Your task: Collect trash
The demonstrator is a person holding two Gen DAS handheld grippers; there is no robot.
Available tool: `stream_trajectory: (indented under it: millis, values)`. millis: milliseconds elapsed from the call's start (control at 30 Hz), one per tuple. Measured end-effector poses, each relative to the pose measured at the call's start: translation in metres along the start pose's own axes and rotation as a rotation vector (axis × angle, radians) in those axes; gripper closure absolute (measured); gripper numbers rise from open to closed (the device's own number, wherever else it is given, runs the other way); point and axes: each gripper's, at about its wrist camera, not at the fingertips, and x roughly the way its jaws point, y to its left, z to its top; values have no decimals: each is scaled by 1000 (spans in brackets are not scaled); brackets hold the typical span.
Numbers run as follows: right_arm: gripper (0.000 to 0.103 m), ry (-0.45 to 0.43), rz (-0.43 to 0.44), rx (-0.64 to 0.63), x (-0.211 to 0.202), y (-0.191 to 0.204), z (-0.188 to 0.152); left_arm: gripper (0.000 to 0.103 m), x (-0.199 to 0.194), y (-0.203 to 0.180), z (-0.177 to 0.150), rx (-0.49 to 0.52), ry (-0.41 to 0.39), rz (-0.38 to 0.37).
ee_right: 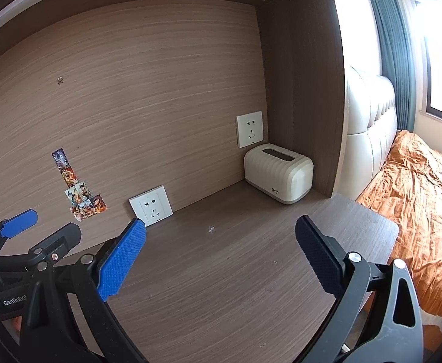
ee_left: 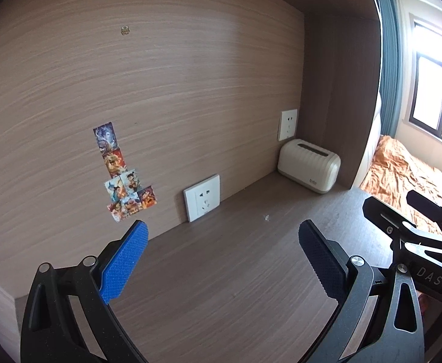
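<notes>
I can barely make out the trash, a tiny pale scrap (ee_right: 211,229) lying alone mid-desk (ee_right: 221,272) before the cream tissue box (ee_right: 278,174), while my left gripper (ee_left: 221,264) and right gripper (ee_right: 219,261) hover above the desk side by side, both spread wide, holding nothing.

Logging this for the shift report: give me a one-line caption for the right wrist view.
Open right gripper hovers over the desk, a small white scrap ahead, cream tissue box in the corner.

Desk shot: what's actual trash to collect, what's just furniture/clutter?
Job:
small white scrap lying on the desk
left hand-held gripper and right hand-held gripper, both open, empty

Bystanders:
cream tissue box
wall sockets
stickers
</notes>
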Motion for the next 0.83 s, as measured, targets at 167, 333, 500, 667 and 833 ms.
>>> stream_trajectory:
  millis: [167, 333, 500, 667, 833]
  values:
    - [4, 0, -14, -8, 1, 1, -2, 5, 3, -2, -1, 4, 8, 3]
    - [4, 0, -20, -11, 1, 2, -2, 5, 0, -5, -1, 18, -21, 33]
    - [4, -1, -24, -11, 1, 2, -1, 5, 1, -3, -1, 16, -20, 25]
    - [4, 7, -29, -9, 3, 2, -2, 5, 5, -2, -1, 5, 6, 19]
    - [4, 18, -33, -7, 6, 1, -3, 5, 9, -2, -2, -3, 23, 16]
